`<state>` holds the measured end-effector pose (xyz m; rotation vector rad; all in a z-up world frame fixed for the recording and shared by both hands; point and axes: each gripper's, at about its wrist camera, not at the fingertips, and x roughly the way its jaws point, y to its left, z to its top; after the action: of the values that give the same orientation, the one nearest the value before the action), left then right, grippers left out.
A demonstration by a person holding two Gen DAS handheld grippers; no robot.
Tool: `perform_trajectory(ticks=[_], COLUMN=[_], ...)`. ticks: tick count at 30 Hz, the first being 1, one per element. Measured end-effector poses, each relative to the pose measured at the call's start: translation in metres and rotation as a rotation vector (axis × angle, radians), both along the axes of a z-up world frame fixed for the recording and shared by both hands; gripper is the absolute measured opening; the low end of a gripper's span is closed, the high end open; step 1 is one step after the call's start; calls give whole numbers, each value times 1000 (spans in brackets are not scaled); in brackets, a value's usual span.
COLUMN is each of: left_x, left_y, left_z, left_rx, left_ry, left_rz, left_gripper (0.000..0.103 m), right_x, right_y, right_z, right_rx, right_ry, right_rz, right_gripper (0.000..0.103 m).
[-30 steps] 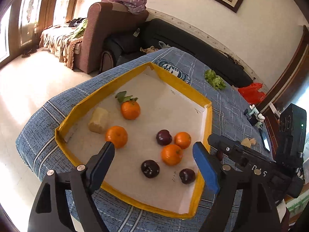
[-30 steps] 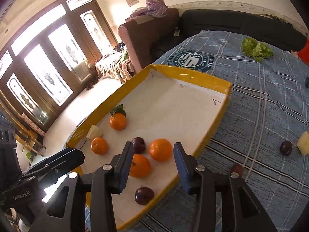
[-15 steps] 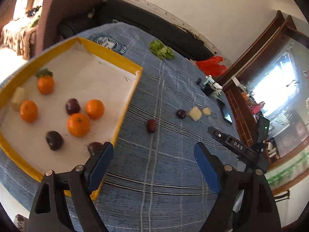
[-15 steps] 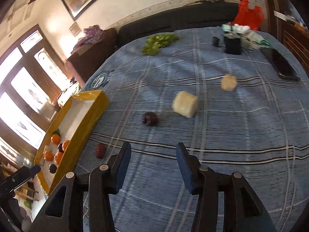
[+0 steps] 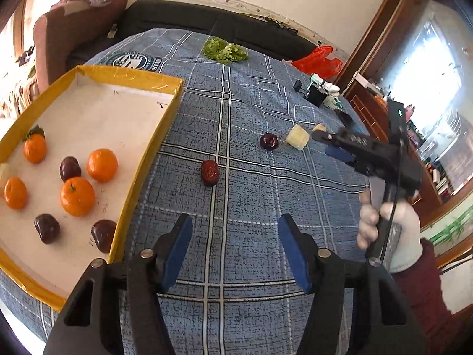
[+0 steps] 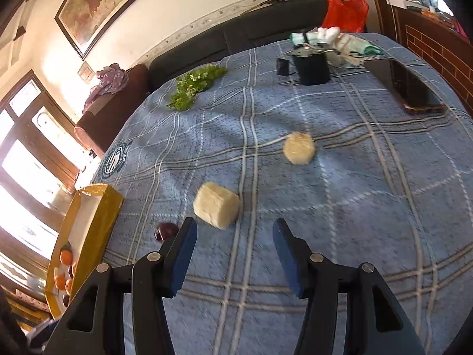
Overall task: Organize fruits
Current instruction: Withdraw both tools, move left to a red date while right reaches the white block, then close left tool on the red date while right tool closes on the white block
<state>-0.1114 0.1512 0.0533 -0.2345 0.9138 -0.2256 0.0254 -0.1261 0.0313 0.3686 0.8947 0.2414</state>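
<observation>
A yellow-rimmed tray (image 5: 147, 159) at the left holds several oranges (image 5: 77, 196) and dark plums (image 5: 70, 168). On the blue plaid cloth lie a red date (image 5: 210, 172), a dark plum (image 5: 269, 141) and a pale cut fruit chunk (image 5: 297, 138). My left gripper (image 5: 235, 254) is open and empty, short of the date. My right gripper (image 6: 233, 254) is open and empty, just short of the pale chunk (image 6: 216, 208); the plum (image 6: 166, 230) sits by its left finger. A second pale piece (image 6: 299, 148) lies farther off. The tray (image 6: 88, 224) shows at the left.
Green lettuce (image 6: 196, 84) lies at the far side of the table. A black cup (image 6: 313, 66), a small black box (image 6: 282, 67), a phone (image 6: 409, 87) and a red bag (image 6: 346, 7) are at the far right. A sofa stands behind.
Both grippers have swung right, away from the tray, to the loose fruit on the cloth. The right gripper has come closer to the pale chunk. Both stay open.
</observation>
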Motion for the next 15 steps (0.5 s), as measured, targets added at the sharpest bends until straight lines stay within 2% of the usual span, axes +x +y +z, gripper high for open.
perform_trajectory(ticks=[2,6,12,14,15], left_x=[3,17,51,63,67], left_y=[-2,-8,-31,-33,-33], left_z=[0,0,-16,-25,-29], left_rx=[45,84,156,164,164], left_ry=[-3,-3,11,28,39], left_rz=[0,-24,-84,-81,-79], left_gripper=[60,60,60,60,60], right_x=[13,31,36,36,36], right_y=[10,26,31,32,33], right_z=[-5,-13,-16,-17,-16], right_rx=[-9,-58,-71,-72,-72], right_ry=[8,14,-33,-46,-53], right_rz=[-11,-31,-8,6,15], right_gripper=[58,58,60,58,53])
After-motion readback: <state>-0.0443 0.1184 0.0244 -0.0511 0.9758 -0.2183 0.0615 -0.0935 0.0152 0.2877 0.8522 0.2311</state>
